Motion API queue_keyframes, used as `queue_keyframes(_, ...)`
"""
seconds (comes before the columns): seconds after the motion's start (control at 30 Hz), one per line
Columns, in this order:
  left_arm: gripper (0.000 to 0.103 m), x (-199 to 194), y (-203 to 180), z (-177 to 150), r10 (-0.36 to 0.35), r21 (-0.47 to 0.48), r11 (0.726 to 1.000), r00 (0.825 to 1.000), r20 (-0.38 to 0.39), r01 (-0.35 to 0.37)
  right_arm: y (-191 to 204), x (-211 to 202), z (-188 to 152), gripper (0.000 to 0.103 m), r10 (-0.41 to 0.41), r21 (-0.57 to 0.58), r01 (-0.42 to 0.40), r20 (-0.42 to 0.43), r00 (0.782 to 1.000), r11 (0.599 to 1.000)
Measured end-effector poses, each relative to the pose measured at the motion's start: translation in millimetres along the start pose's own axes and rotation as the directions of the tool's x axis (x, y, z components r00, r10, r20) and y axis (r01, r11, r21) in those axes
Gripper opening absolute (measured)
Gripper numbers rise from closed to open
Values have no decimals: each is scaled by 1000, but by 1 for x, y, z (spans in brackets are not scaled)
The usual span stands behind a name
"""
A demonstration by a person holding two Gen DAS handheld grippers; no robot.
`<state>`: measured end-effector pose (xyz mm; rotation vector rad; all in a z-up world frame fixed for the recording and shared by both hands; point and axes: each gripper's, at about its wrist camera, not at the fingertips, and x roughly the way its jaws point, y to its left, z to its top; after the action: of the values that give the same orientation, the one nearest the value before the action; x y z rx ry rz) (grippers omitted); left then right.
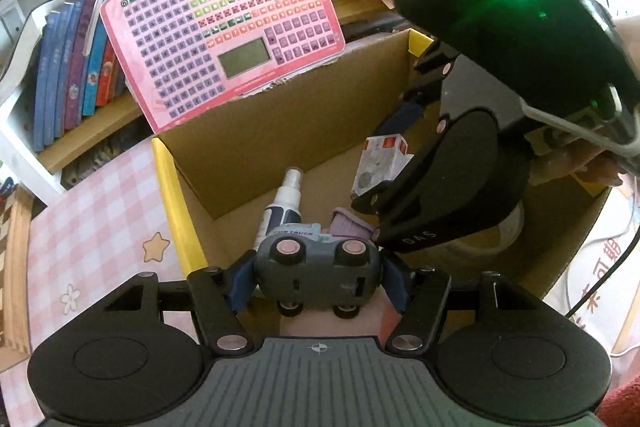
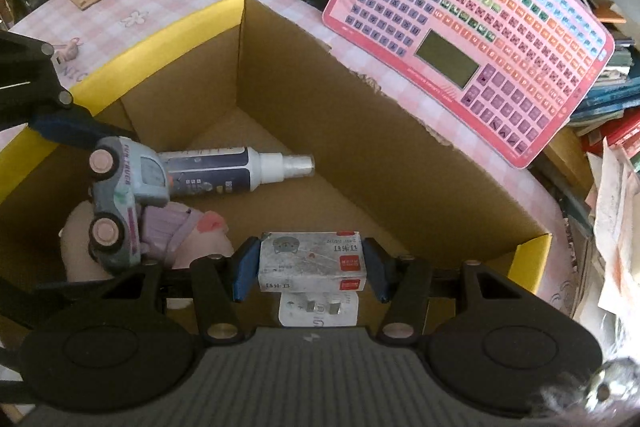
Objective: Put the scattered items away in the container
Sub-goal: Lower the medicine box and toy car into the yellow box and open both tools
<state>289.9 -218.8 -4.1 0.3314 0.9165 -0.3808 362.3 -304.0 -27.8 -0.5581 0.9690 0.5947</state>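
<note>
"FUN TRUCK" is printed on the toy truck (image 1: 318,259) (image 2: 120,203). "DAS" is moulded on the right gripper's arm (image 1: 420,237), beside the truck. Box (image 2: 310,261) print, Chinese characters, is not legible.

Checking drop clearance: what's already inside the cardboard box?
In the cardboard box: a spray bottle lying flat, a pink and purple soft toy, a white packet. The held toy truck and small carton cover what's below them.
</note>
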Motion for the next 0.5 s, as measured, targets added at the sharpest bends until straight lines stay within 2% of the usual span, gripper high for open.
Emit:
queue_keyframes(0.17, 67, -4, 0, -2, 17, 3, 1000, 1000, 14, -18, 1, 0, -2, 54, -5, 1, 5, 9, 1000, 1000)
queue_keyframes(0.2, 72, -4, 0, -3, 24, 4, 1000, 1000, 17, -24, 0, -1, -2, 58, -4, 9, 4, 13, 1000, 1000)
queue_keyframes(0.4, 78, -17, -3, -7, 47, 8, 999, 998, 46, -48, 1, -20, 1, 73, -30, 50, 27, 50, 998, 998)
queue_keyframes(0.5, 80, -28, -3, -10, 52, -4, 999, 996, 75, -51, 4, -36, 1, 75, -54, 40, 51, 85, 995, 998)
